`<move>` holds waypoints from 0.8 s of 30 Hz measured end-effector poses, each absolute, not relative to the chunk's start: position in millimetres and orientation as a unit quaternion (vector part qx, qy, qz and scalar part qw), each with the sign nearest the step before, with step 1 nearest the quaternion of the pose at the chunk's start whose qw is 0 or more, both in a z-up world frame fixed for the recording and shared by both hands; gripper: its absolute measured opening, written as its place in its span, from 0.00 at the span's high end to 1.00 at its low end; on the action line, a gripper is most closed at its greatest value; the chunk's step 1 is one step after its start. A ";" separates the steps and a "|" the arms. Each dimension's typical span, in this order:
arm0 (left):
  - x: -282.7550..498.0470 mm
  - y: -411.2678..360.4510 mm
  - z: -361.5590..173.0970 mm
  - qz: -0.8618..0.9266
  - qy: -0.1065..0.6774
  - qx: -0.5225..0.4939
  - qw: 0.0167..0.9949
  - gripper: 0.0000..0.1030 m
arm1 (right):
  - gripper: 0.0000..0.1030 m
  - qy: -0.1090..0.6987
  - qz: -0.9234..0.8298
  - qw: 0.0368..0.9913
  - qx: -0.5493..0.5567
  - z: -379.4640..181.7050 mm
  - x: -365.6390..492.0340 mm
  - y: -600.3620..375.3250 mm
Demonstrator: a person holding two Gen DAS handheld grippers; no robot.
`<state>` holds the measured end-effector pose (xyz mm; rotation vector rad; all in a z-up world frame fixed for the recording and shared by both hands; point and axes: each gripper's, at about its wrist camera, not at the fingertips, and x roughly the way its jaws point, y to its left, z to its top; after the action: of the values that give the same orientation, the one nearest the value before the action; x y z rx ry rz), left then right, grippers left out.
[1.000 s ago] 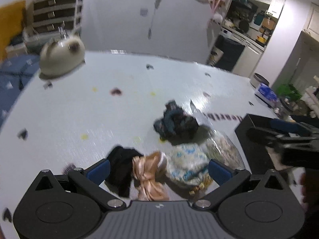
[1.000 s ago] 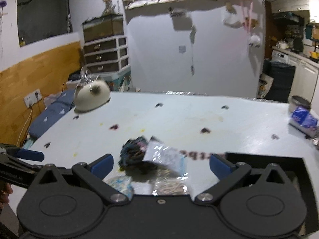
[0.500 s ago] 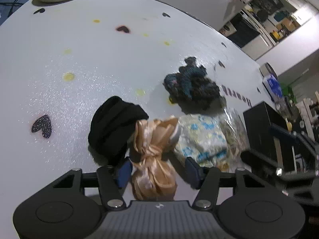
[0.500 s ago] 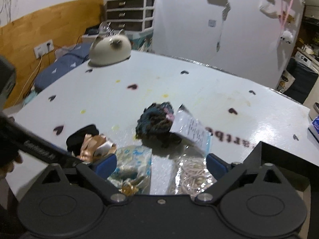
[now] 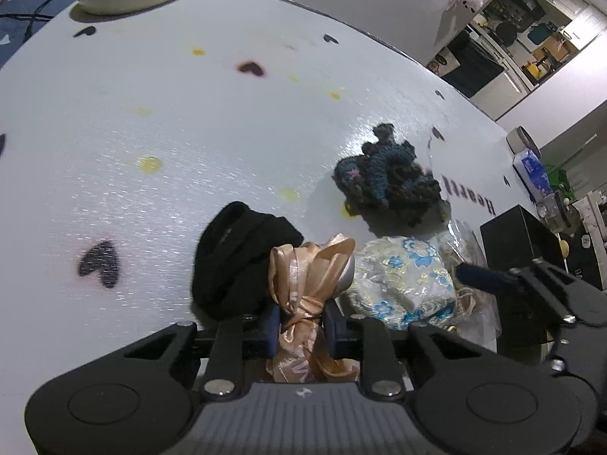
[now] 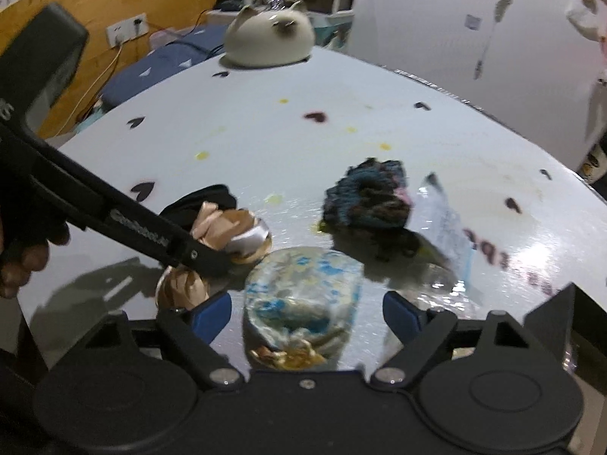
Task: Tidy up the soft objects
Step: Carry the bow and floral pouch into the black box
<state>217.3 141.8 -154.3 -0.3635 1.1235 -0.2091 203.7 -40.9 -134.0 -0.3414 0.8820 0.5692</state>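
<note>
Between the left gripper's (image 5: 301, 328) clamped jaws sits the peach satin bow (image 5: 309, 288); the right gripper's (image 6: 305, 313) closing jaws straddle, untouching, the blue floral pouch (image 6: 303, 292).

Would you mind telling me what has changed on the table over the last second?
The left gripper came down over the peach satin ribbon bundle and its jaws have just closed on it. The right gripper moved in around the blue-flowered white fabric pouch; its jaws have been closing, not yet gripping. The black knit piece, dark blue crocheted piece and white table stayed put.
</note>
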 end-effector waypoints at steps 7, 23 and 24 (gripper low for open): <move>205.8 157.7 -146.2 -0.082 0.518 -0.178 0.832 0.76 | 0.34 0.441 0.260 0.839 -0.182 -149.0 212.8 -26.3; 188.6 162.4 -108.2 -0.072 0.461 -0.175 0.867 0.76 | 0.72 0.413 0.273 0.859 -0.128 -120.9 202.2 -42.5; 187.7 162.3 -102.0 -0.070 0.452 -0.174 0.872 0.76 | 0.72 0.403 0.273 0.865 -0.121 -114.7 200.7 -44.8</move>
<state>187.7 162.3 -102.0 -0.3634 0.9456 -0.1466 200.7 -44.8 -114.7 -0.2545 0.8442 0.5722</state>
